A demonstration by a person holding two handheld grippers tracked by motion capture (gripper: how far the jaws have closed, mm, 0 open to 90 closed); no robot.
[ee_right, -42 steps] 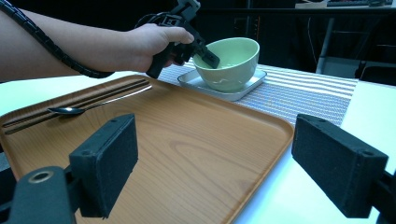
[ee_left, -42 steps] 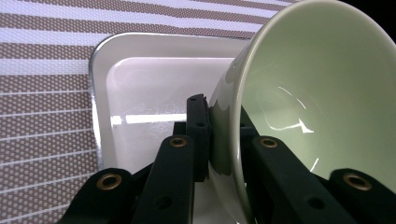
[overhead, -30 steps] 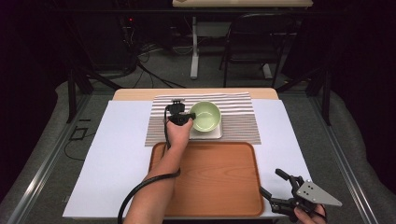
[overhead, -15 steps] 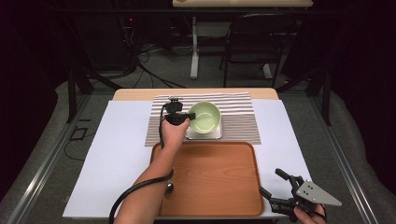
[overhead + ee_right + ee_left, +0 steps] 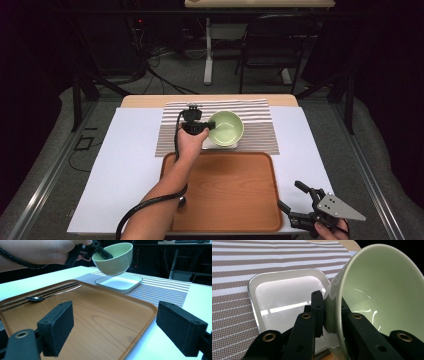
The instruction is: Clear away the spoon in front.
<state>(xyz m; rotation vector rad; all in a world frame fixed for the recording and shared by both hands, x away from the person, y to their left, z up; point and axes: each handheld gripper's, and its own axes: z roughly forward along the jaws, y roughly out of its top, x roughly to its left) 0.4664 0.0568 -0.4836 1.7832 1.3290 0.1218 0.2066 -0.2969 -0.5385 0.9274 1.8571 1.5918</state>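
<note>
Left gripper [image 5: 206, 128] clamped on the rim of the green bowl [image 5: 226, 127]; bowl in the air, upper centre of the high view, over the white dish [image 5: 220, 146].

Jaws pinch the bowl wall, one pad inside and one outside, as the left gripper view shows: a rim grip carries the bowl by one hand and leaves it tilted, as seen in the right gripper view, where it hangs clear above the dish on the striped mat [image 5: 260, 131]. Right gripper [image 5: 296, 200] sits at lower right of the high view, jaws wide apart, holding nothing, probably parked off the wooden tray [image 5: 235, 200]. A spoon [image 5: 40, 298] and chopsticks lie along the tray's left edge; in the high view the forearm covers them. The bowl's underside is hard to make out.
</note>
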